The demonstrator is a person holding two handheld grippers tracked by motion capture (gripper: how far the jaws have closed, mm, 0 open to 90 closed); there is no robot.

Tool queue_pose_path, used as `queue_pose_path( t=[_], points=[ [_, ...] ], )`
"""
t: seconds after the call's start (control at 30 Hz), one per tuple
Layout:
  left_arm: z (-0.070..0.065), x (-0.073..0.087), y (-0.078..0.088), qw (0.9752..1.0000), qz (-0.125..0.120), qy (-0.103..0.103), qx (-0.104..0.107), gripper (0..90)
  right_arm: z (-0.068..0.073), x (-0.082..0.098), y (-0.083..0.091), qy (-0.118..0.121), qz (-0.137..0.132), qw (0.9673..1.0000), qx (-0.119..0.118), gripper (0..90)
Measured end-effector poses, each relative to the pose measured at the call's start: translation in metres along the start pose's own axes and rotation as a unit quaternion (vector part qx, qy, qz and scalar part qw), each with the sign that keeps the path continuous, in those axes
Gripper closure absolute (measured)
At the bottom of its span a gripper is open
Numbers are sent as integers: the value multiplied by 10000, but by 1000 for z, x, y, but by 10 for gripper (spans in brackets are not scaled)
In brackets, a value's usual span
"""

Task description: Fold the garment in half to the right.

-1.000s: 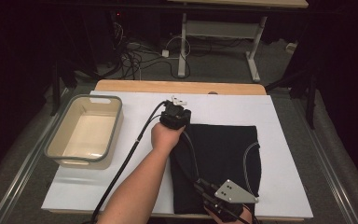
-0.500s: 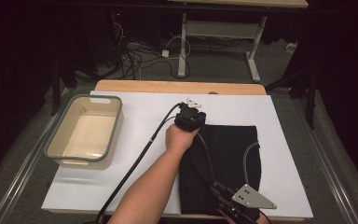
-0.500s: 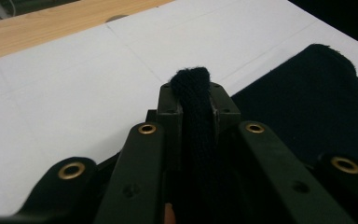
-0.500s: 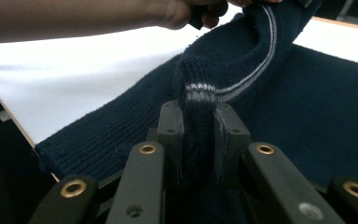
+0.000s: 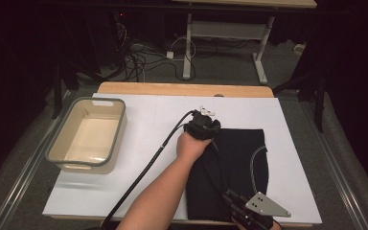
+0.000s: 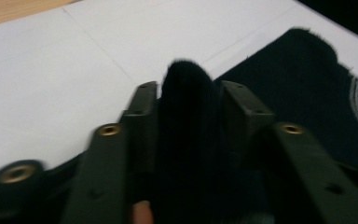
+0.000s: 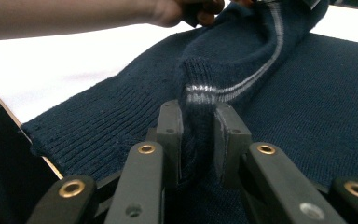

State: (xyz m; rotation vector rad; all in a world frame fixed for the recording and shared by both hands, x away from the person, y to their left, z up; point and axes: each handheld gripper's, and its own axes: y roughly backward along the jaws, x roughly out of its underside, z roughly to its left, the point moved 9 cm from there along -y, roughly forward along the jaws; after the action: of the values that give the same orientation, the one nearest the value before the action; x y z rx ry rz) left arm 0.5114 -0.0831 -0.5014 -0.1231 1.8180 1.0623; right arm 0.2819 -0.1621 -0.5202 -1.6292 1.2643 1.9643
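So the dark sweater [image 5: 230, 172] lies folded on the table [image 5: 143, 143], long axis running from the left claw [image 5: 202, 125] at its far edge to the right claw [image 7: 196, 135] at the near hem. Right is clamped on a ribbed fold; left's jaws have just been opening (cloth between them, no longer pinched).

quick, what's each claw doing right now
left claw: jaws just opening, dark sweater fold between them
right claw: shut on the sweater's striped cuff
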Motion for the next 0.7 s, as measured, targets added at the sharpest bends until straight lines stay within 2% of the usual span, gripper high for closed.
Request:
queue_pose_path(
  t=[0.23, 0.3, 0.4, 0.57, 0.7],
  points=[
    [2, 11, 23, 9998, -137, 23, 109, 269, 0, 0, -3, 0, 24, 10000, -4, 755],
    [3, 13, 27, 9998, -158, 22, 111, 249, 0, 0, -3, -13, 35, 10000, 17, 753],
    [7, 25, 43, 9997, -175, -14, 173, 196, -1, 2, -2, -39, 46, 10000, 22, 752],
    [11, 46, 57, 9996, -160, -122, 173, 136, 0, 3, -3, -27, 68, 10000, 47, 752],
    [16, 63, 62, 9997, -158, -41, 196, 104, 0, 4, -4, -28, 86, 10000, 41, 751]
  ],
)
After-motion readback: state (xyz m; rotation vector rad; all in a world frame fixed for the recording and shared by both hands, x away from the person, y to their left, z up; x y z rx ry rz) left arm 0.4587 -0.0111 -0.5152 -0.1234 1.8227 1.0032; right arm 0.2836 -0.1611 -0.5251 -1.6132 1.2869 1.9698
